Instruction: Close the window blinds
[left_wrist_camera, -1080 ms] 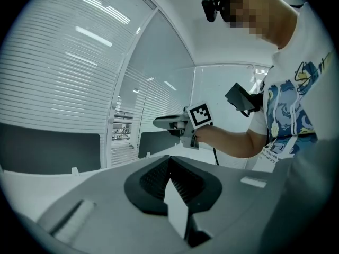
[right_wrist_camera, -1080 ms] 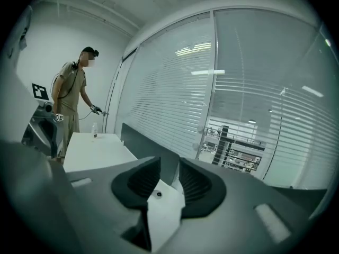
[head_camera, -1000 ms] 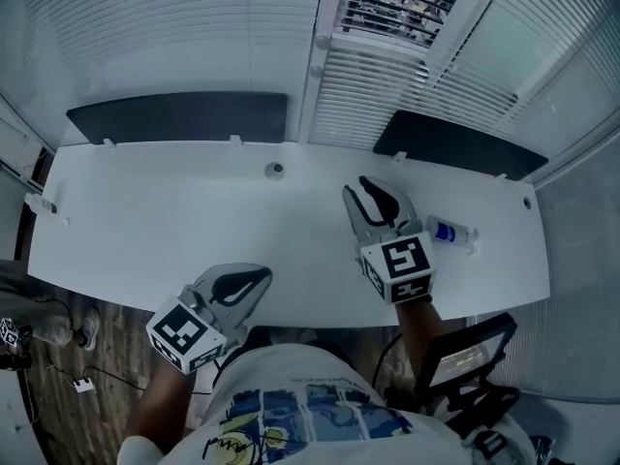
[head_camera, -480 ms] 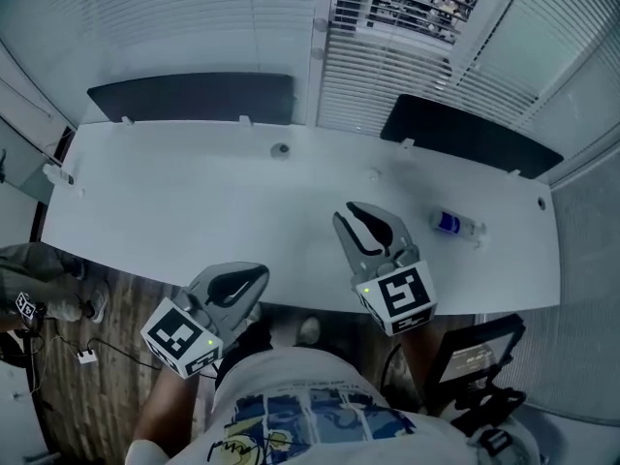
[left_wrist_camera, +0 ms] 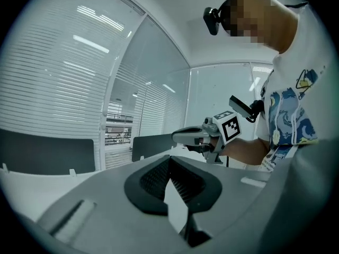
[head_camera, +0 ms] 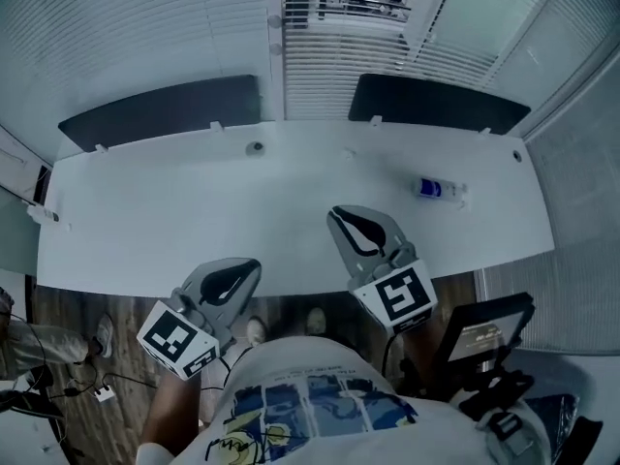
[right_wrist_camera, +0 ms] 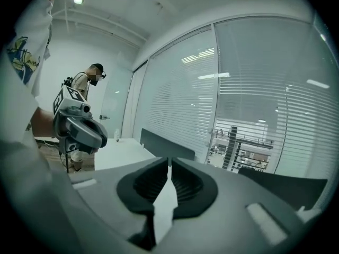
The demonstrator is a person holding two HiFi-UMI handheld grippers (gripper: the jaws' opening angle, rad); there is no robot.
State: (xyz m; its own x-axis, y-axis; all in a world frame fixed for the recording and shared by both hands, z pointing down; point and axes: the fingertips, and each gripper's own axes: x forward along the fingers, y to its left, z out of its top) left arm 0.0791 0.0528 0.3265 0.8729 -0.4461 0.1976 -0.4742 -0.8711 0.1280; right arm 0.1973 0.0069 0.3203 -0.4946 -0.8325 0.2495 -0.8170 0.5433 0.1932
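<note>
The window blinds [head_camera: 329, 27] hang behind the white desk [head_camera: 155, 221]. The middle section's slats stand apart, so a room shows through them [left_wrist_camera: 119, 134] [right_wrist_camera: 243, 147]; the sections on both sides look closed. My right gripper [head_camera: 334, 213] [right_wrist_camera: 168, 162] hovers over the desk's front edge, pointing at the window. Its jaws have just been closing, with nothing between them, and the tips now meet. My left gripper [head_camera: 254, 264] [left_wrist_camera: 169, 157] is off the front edge, lower left, also shut and empty. Both are far from the blinds.
A small clear bottle with a blue label [head_camera: 436, 189] lies on the desk's right part. Two dark panels [head_camera: 160, 109] [head_camera: 436, 100] stand along the desk's back edge. A chair with a device [head_camera: 484, 332] is at my right. Another person [right_wrist_camera: 90, 81] stands far off.
Both grippers have drawn back from the window toward the desk's front edge. The right gripper's jaws, apart before, have come together.
</note>
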